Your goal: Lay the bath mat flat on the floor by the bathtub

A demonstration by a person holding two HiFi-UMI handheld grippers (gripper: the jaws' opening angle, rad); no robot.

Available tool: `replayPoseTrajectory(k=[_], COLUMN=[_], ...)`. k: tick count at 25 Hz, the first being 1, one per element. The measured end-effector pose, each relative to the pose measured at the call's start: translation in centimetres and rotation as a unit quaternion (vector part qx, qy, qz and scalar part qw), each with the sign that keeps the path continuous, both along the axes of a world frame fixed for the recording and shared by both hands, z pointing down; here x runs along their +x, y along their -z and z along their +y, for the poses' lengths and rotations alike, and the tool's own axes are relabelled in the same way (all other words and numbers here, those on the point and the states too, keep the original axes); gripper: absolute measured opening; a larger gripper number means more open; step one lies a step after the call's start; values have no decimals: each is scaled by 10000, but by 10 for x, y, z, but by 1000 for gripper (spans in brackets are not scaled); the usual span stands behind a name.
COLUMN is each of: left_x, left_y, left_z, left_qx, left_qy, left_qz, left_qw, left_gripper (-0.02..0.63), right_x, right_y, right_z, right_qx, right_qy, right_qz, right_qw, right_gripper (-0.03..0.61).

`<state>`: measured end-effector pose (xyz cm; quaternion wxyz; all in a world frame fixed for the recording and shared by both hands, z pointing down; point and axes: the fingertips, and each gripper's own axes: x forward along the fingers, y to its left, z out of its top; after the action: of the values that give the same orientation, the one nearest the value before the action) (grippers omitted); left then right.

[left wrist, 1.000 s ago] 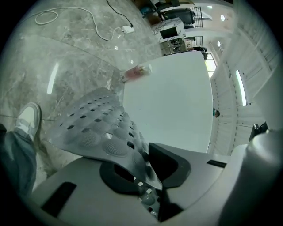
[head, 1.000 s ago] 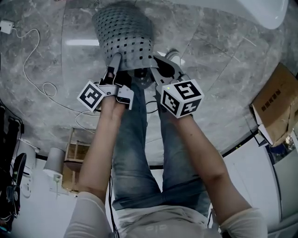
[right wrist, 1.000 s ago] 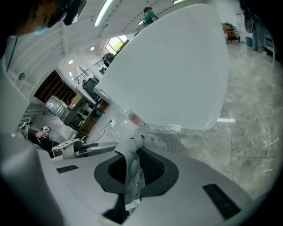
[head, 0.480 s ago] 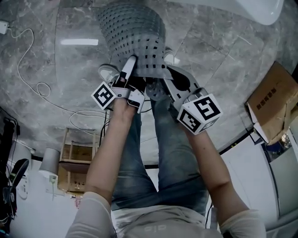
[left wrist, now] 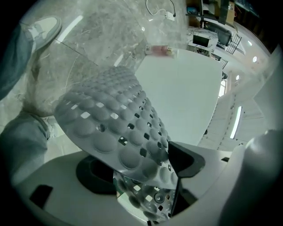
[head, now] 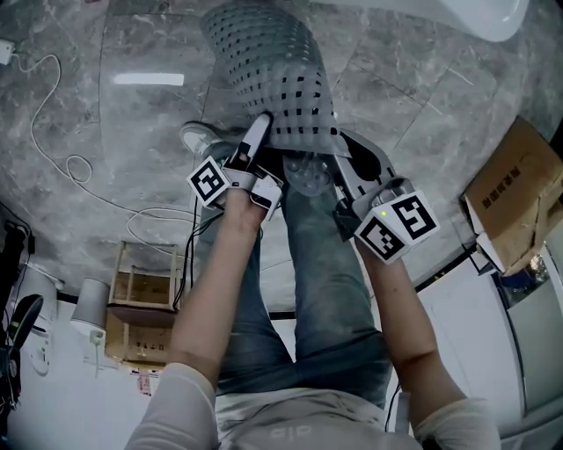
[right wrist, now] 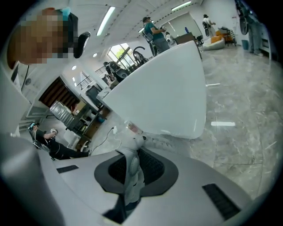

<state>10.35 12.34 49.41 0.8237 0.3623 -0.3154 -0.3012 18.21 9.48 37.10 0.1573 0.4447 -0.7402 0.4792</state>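
Note:
The grey perforated bath mat (head: 274, 68) hangs over the marble floor in front of the white bathtub (head: 479, 18). My left gripper (head: 257, 139) is at the mat's near left edge. Its jaws have just been opening and now stand wide. In the left gripper view the bumpy mat (left wrist: 117, 128) drapes loosely across the left gripper (left wrist: 141, 170), with no pad pressing on it. My right gripper (head: 354, 163) holds the near right edge. In the right gripper view the right gripper (right wrist: 132, 173) is shut on a thin fold of mat (right wrist: 131, 185), facing the bathtub (right wrist: 163, 97).
A cardboard box (head: 519, 189) lies at the right. A white cable (head: 62, 145) loops over the floor at the left, near a wooden crate (head: 145, 281) and a white cylinder (head: 88, 303). The person's shoe (head: 198, 136) and jeans-clad legs are below the grippers.
Both grippers and the mat have shifted to the right in the head view. The left jaws have spread apart and let go of the mat's edge.

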Motion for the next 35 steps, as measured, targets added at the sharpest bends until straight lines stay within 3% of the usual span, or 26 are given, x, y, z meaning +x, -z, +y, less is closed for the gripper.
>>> replayPoseTrajectory(k=[5,6,8,11,14,17,24,26,29,30,31,35], left_x=[-11,-18,-34,-56,-72,-78,-94,-96,-100,-102,-105,-118], left_y=[-26,-31,-37,-31,-26,-13,21,35,46,43,36,-8], left_z=[12,12,8,-15,-53,-96,-180,-196,-205,-205,-204,-187], left_qx=[-333,-359,-293,225,995,1624,2100,2332,2682,2709,2672,2267], left_qy=[71,78,44,-327,-1260,-1854,-2057,-2131,-2367,-2414,-2433,-2477], left_qz=[-353,-543,-1026,-1733,-2432,-2739,-3257,-3560,-4065,-4133,-4146,-4076], left_qw=[9988,9978,9943,9841,9566,9296,8986,8795,8407,8352,8352,8492], left_gripper=[357,333,185,112,75,72,61,63,63,63,64,67], right_x=[20,24,36,59,76,82,71,70,69,67,66,55], right_y=[5,6,4,-11,-35,-49,-57,-56,-65,-71,-78,-117], right_z=[-1,0,6,11,-1,-23,-85,-102,-115,-117,-118,-108], right_qx=[-22,-23,-47,-189,-281,-169,159,247,344,364,374,264], right_qy=[-52,-23,56,228,293,340,127,43,66,120,195,505], right_qz=[12,47,184,614,1121,1464,1591,1584,1733,1814,1901,2113], right_qw=[10000,10000,9998,9977,9929,9885,9870,9871,9843,9827,9809,9758], right_gripper=[44,44,44,44,44,46,51,51,51,51,52,63])
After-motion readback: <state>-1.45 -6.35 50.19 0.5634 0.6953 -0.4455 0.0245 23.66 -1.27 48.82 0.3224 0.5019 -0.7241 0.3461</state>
